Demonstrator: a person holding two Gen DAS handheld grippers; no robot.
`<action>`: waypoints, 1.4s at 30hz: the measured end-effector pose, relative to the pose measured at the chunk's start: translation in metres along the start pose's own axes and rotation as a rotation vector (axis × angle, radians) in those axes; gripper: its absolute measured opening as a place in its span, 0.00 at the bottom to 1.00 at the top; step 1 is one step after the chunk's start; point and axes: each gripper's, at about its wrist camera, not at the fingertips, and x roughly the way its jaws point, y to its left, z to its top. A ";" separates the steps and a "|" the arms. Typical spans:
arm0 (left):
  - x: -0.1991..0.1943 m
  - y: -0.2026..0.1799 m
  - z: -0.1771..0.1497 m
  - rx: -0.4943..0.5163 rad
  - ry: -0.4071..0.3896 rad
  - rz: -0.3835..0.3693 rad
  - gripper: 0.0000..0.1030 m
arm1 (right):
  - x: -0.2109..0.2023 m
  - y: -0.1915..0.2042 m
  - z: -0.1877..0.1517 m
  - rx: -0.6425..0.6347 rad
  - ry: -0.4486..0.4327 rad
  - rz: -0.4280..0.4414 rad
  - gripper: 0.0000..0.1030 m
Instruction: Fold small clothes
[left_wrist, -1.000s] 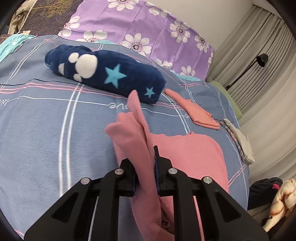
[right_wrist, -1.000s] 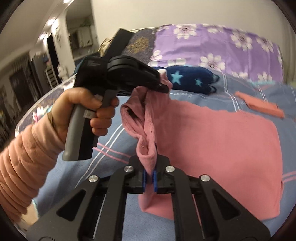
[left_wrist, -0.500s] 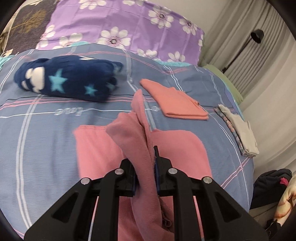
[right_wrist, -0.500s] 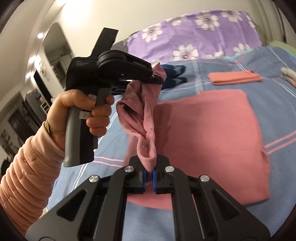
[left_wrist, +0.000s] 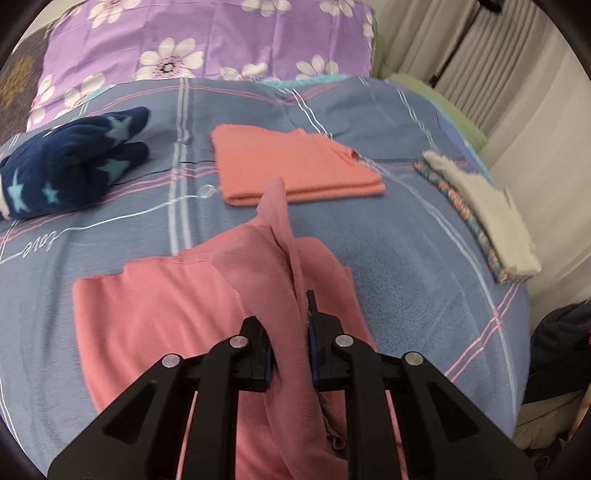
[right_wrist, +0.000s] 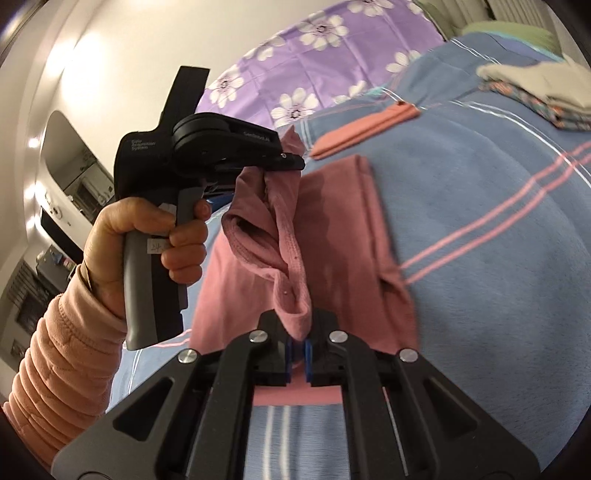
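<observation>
The left gripper (left_wrist: 290, 354) is clamped on a bunched edge of the pink garment (left_wrist: 155, 314), and the right gripper (right_wrist: 298, 350) is clamped on another gathered part of that same edge. The held edge is lifted off the bed, while the rest of the pink garment lies spread flat on the blue bedspread (left_wrist: 406, 266) below. In the right wrist view a hand (right_wrist: 147, 229) in a peach sleeve (right_wrist: 62, 369) grips the handle of the left gripper, with the cloth stretched between the two tools.

No container shows in either view.

The bedspread is blue with white and pink stripes. Beyond the pink garment lies a folded orange garment (left_wrist: 291, 166), apart from it. To the right, near the bed's edge, sits a small stack of folded clothes (left_wrist: 487, 218), a pale piece on top of a patterned one. To the left lies a rolled navy blanket (left_wrist: 66, 173) with light stars. A purple flowered pillow (left_wrist: 207, 40) stands at the head, and pale curtains (left_wrist: 498, 74) hang on the right.
</observation>
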 end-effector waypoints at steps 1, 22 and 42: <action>0.004 -0.005 0.000 0.014 0.005 0.012 0.13 | 0.000 -0.003 0.000 0.007 0.005 0.002 0.04; 0.031 -0.052 0.004 0.142 0.024 0.108 0.23 | -0.011 -0.033 -0.011 0.113 0.025 0.039 0.04; -0.110 0.015 -0.183 0.392 -0.150 0.241 0.75 | -0.010 -0.052 -0.031 0.176 0.104 0.065 0.11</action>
